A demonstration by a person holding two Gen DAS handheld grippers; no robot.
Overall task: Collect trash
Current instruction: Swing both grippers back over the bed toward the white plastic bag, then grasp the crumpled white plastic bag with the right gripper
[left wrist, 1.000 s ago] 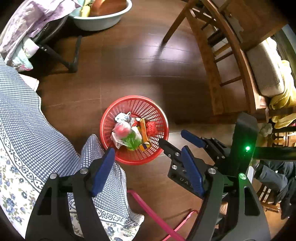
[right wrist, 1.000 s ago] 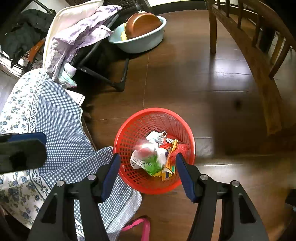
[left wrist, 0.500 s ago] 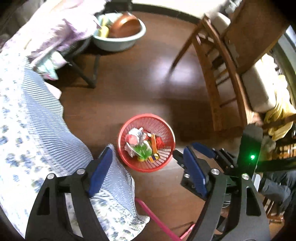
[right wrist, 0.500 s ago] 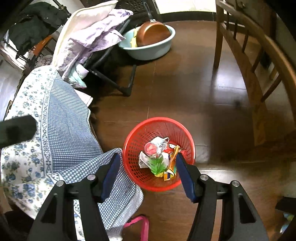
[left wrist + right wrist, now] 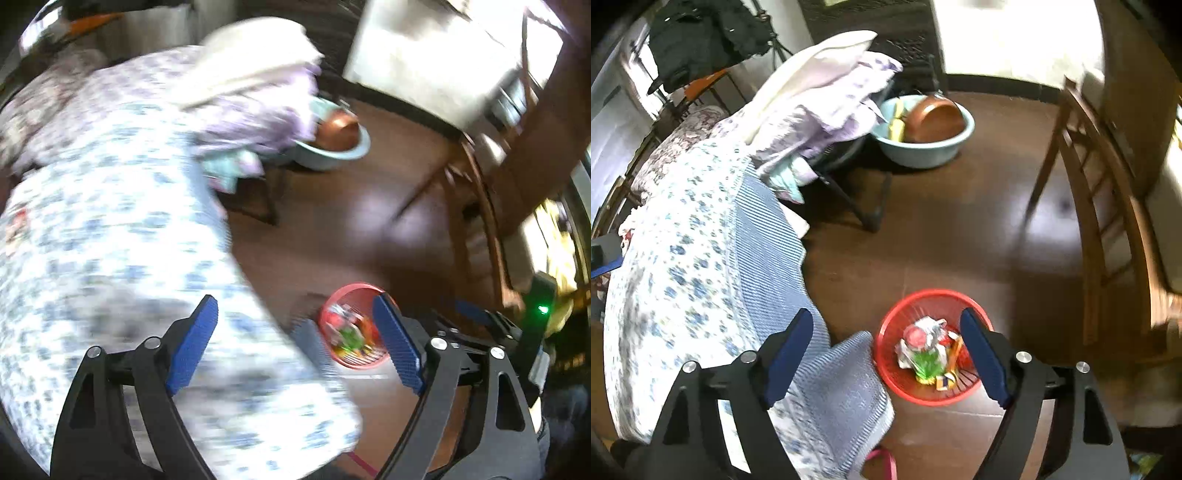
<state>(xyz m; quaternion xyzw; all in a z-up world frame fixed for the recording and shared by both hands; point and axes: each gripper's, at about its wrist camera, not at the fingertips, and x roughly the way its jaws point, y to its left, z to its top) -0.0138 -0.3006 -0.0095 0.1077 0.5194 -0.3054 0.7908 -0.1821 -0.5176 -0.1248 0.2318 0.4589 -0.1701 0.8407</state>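
1. Floor: dark brown wood boards, glossy, with window glare on them.
2. Red basket sits on the floor just beside the hanging corner of the blue-and-white floral cloth. Trash is piled inside: crumpled wrappers in white, green and red.
3. The cloth drapes over a wide surface on the left; what is under it can't be told.
4. Teal basin on the floor farther back, with a copper-coloured pan tilted inside.
5. Pile of white and lilac fabric lies over a black folding frame, next to the basin.
6. Wooden chair on the right.
7. Right hand-held gripper: fingers spread wide, nothing between them, above the basket.
8. Left hand-held gripper: fingers also wide apart and empty. View is motion-blurred; the basket shows small near the right finger.
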